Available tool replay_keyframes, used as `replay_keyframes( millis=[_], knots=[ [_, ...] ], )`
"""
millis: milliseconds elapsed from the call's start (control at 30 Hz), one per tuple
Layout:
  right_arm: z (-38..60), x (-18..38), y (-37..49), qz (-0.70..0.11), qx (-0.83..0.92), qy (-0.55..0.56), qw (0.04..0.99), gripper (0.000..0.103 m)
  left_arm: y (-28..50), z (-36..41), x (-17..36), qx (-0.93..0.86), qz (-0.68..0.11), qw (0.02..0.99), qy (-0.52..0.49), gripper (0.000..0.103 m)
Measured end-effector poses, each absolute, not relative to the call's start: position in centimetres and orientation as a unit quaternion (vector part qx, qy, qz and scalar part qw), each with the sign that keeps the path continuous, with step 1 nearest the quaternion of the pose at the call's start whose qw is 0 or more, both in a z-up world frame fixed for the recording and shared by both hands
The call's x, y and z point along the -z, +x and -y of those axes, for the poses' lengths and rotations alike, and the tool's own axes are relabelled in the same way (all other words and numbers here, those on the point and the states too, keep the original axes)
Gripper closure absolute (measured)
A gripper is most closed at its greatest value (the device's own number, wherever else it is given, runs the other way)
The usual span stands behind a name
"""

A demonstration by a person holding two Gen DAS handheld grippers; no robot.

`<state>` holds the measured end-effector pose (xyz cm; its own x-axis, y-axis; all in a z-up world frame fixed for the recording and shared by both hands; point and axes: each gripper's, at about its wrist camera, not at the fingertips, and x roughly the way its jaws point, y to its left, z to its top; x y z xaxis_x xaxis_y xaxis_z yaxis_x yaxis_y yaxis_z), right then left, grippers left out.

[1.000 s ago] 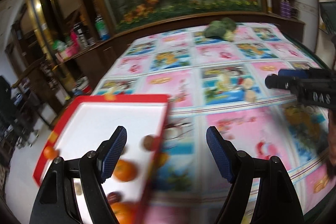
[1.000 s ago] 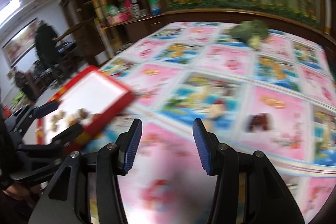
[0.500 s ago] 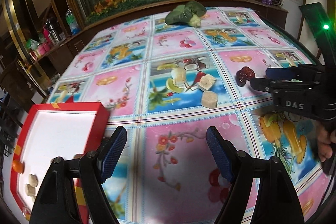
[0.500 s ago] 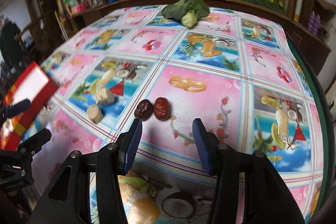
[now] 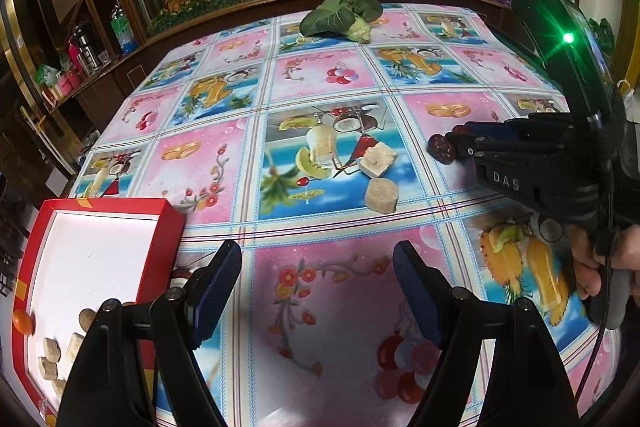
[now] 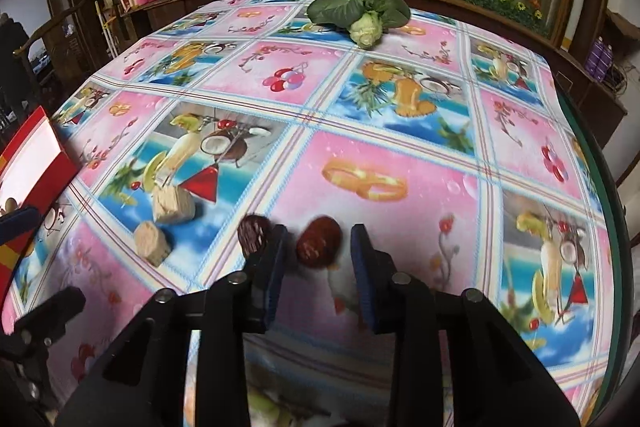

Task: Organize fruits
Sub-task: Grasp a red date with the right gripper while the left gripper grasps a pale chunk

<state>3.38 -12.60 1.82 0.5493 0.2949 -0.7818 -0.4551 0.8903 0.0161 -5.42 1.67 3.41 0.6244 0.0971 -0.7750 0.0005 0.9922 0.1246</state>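
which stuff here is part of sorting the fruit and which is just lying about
Job: red dates, beige cubes, red tray with its orange fruit, right gripper with jaws just closing around a date.
Lying about: leafy green vegetable, bottles on the sideboard.

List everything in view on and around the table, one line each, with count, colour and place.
red dates: two, dark red, on the tablecloth; one between the right tongs' pads, the other just outside its left pad.
beige cubes: two on the cloth, tan, left of the dates; several more in the tray.
tray: one, red rim, white inside, at the table's left edge.
small orange fruit: one, orange, at the tray's left rim.
leafy vegetable: one, green, at the far table edge.
tablecloth: one, pink and blue fruit print.
bottles and cups: several, mixed colours, on the left ledge.
left tongs: black, blue pads, open above bare cloth.
right tongs: black, blue pads, have just been closing around one date; pads not yet touching it.
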Motion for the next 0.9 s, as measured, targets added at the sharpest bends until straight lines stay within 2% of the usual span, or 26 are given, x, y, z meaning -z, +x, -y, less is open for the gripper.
replay_keyframes(
  millis=[133, 500, 767, 900],
  knots=[
    [12.9, -1.9, 3.2, -0.429, -0.218, -0.095, 0.872, 0.08, -4.6, -1.1, -3.5, -0.013, -0.444, 0.895, 0.049, 0.025],
    [16.9, -3.7, 4.3, -0.446, -0.207, 0.025, 0.87, 0.08, -1.4, -0.4, -2.1, -0.014, -0.467, 0.884, 0.036, 0.026],
    [17.2, -3.8, 4.4, -0.446, -0.204, 0.038, 0.871, 0.08, -0.7, -0.1, -1.5, -0.006, -0.467, 0.884, 0.023, 0.05],
    [17.1, -3.7, 4.3, -0.446, -0.205, 0.033, 0.871, 0.08, -0.4, -0.1, -1.5, 0.0, -0.465, 0.885, 0.018, 0.055]
  ],
)
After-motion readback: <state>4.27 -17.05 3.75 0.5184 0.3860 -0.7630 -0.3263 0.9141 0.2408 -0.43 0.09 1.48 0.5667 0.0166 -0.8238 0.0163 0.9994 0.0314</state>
